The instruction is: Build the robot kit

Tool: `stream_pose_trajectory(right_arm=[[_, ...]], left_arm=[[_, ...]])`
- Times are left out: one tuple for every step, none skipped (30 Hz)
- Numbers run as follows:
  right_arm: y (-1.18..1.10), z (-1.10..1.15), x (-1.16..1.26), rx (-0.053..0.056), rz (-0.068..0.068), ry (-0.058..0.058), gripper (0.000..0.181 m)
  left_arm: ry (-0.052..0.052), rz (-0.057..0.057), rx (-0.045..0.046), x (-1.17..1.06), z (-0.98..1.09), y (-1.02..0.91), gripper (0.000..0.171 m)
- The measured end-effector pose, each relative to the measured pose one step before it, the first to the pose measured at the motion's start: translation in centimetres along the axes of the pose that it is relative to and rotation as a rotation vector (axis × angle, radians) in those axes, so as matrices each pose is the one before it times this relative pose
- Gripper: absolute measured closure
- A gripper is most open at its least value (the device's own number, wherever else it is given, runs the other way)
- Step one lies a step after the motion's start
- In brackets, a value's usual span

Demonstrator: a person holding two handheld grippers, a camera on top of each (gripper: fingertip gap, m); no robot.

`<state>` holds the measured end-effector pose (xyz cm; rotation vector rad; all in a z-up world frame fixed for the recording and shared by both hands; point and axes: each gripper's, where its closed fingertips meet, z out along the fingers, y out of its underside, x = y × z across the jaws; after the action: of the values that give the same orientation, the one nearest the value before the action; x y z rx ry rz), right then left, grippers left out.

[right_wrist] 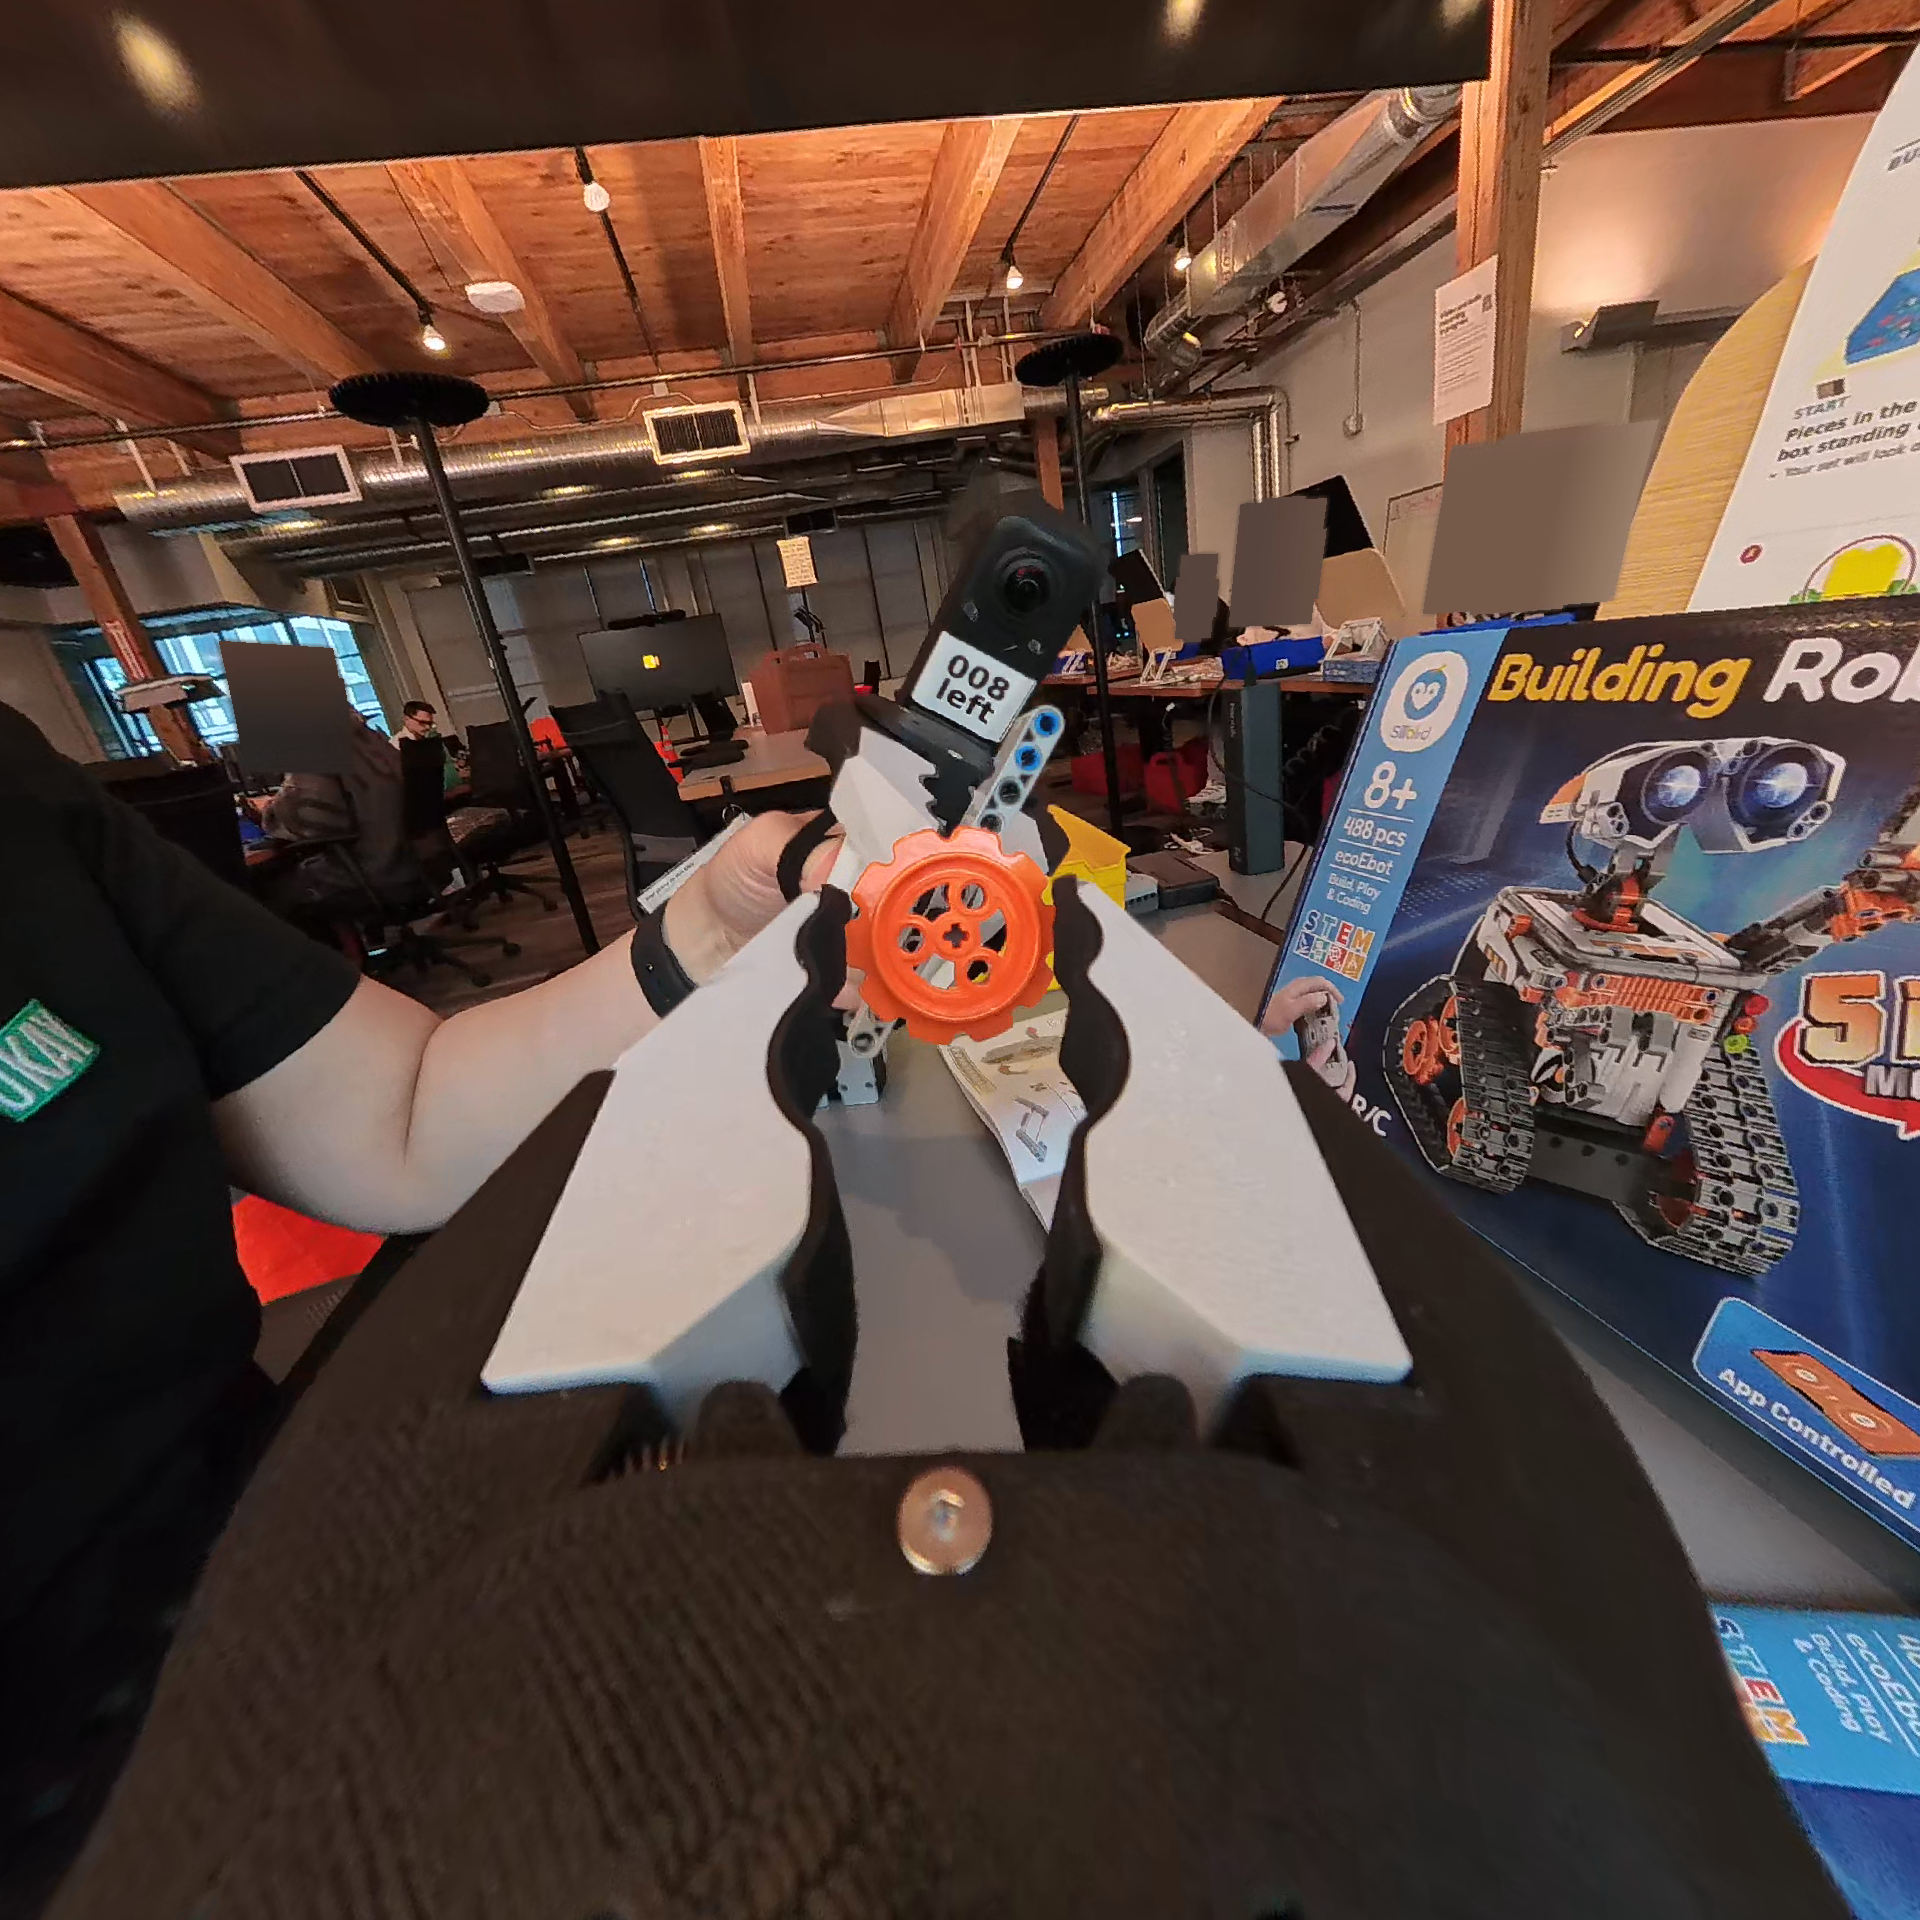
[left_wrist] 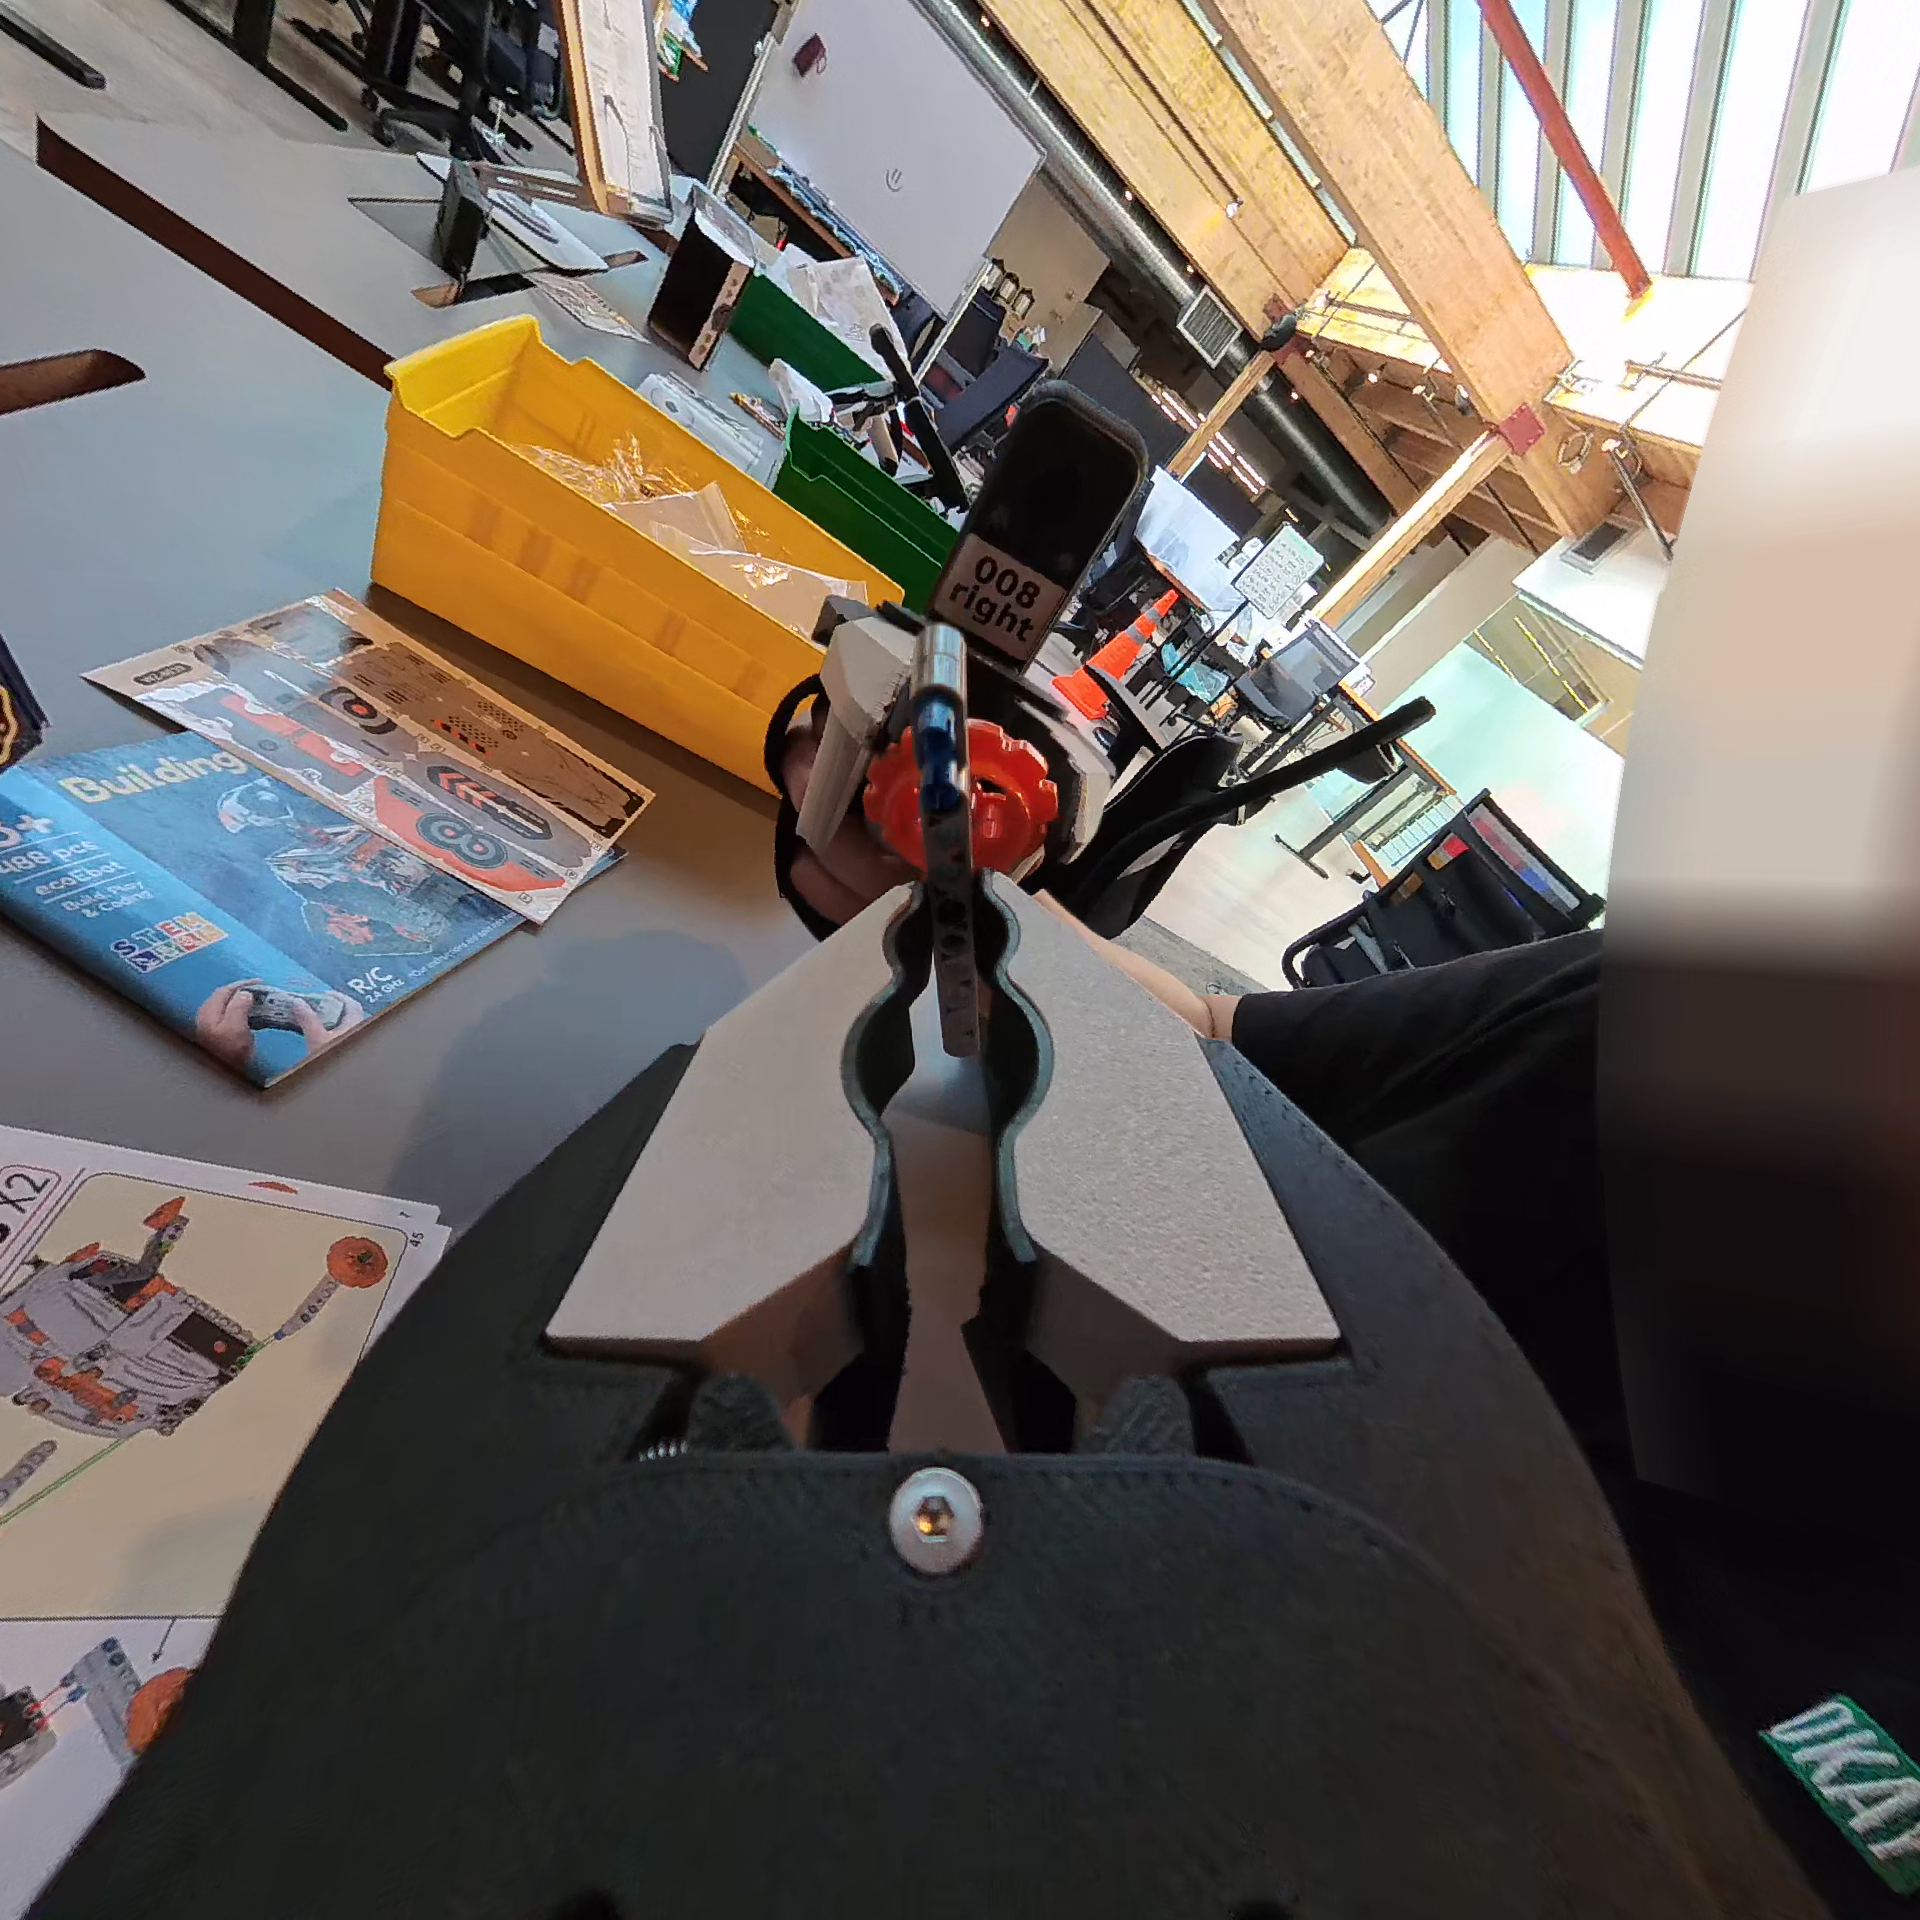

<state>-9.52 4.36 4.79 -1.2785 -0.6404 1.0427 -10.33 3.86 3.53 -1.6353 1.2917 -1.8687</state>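
Left gripper (left_wrist: pixel 958 940): fingers closed on a thin grey perforated beam (left_wrist: pixel 956 966), pinched edge-on between the dark wavy pads; seen from the right wrist view, this gripper (right_wrist: pixel 961 805) clamps the beam (right_wrist: pixel 1013 779) from above, the beam slanting up to a blue-pinned end
Right gripper (right_wrist: pixel 951 961): fingers closed on the rim of an orange gear wheel (right_wrist: pixel 948 933) — one dark pad on each side of its toothed edge; in the left wrist view this gripper (left_wrist: pixel 935 764) faces the camera with the wheel (left_wrist: pixel 961 805) at its tips
Wheel and beam: the wheel sits against the beam, both held in the air above the grey table (left_wrist: pixel 260 436); whether they are joined cannot be told
Near the left gripper: a yellow bin (left_wrist: pixel 582 561) holding clear plastic bags; a sticker sheet (left_wrist: pixel 395 738) and a blue booklet (left_wrist: pixel 208 894) lie flat just beside it; an open instruction page (left_wrist: pixel 187 1382) lies nearer
Near the right gripper: a tall blue toy-robot box (right_wrist: pixel 1621 987) stands upright on the table — a folded paper sheet (right_wrist: pixel 1029 1101) lies below the fingers
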Motion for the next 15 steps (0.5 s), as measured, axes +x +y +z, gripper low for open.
stream_pose_trajectory(right_arm=[[-0.012, -0.022, -0.049, -0.0030, -0.0042, -0.0015, 0.142], [-0.060, -0.009, -0.095, 0.0012, 0.0005, -0.0055, 0.142], [-0.103, -0.011, -0.052, 0.0044, 0.0024, -0.0031, 0.142], [-0.085, -0.001, -0.025, 0.0056, -0.0005, -0.0010, 0.142], [-0.032, -0.002, -0.044, 0.0026, 0.0015, -0.0031, 0.142], [0.066, 0.003, 0.000, -0.0049, 0.0004, 0.0000, 0.142], [0.060, -0.001, 0.017, -0.0053, -0.0036, 0.0032, 0.142], [-0.047, 0.006, -0.068, 0.0009, -0.0025, -0.0029, 0.142], [-0.071, 0.021, -0.123, 0.0037, 0.0009, -0.0068, 0.142], [-0.013, 0.061, -0.141, 0.0002, -0.0012, -0.0070, 0.142], [0.105, 0.079, -0.094, -0.0107, -0.0104, -0.0003, 0.141], [0.080, 0.091, -0.025, -0.0126, -0.0280, 0.0126, 0.141], [-0.052, 0.057, -0.079, -0.0048, -0.0392, 0.0170, 0.141], [-0.132, 0.039, -0.202, -0.0008, -0.0424, 0.0132, 0.141], [-0.163, 0.007, -0.242, -0.0010, -0.0434, 0.0109, 0.141]], left_arm=[[0.0036, -0.0014, -0.00020, 0.035, 0.033, 0.031, 0.166], [0.0052, 0.0002, 0.00068, 0.094, 0.034, -0.008, 0.166], [0.0029, 0.0007, 0.00176, 0.081, 0.036, -0.030, 0.166], [0.0015, 0.0016, 0.00303, 0.055, 0.027, -0.034, 0.166], [0.0023, -0.0007, 0.00091, 0.040, 0.016, 0.014, 0.166], [0.0006, -0.0030, 0.00003, -0.022, -0.004, 0.037, 0.166], [0.0002, -0.0014, 0.00153, -0.043, -0.007, 0.013, 0.166], [0.0076, -0.0019, 0.00158, 0.060, -0.003, -0.004, 0.166], [0.0116, -0.0015, 0.00048, 0.123, -0.017, -0.018, 0.166], [0.0091, 0.0033, -0.00184, 0.109, -0.095, -0.028, 0.166], [0.0027, 0.0075, -0.00346, 0.041, -0.140, -0.028, 0.166], [-0.0010, 0.0085, -0.00077, 0.013, -0.140, -0.055, 0.166], [0.0056, 0.0067, 0.00256, 0.106, -0.094, -0.086, 0.166], [0.0131, 0.0067, -0.00045, 0.212, -0.034, -0.036, 0.166], [0.0158, 0.0065, -0.00075, 0.239, 0.005, 0.007, 0.166]])
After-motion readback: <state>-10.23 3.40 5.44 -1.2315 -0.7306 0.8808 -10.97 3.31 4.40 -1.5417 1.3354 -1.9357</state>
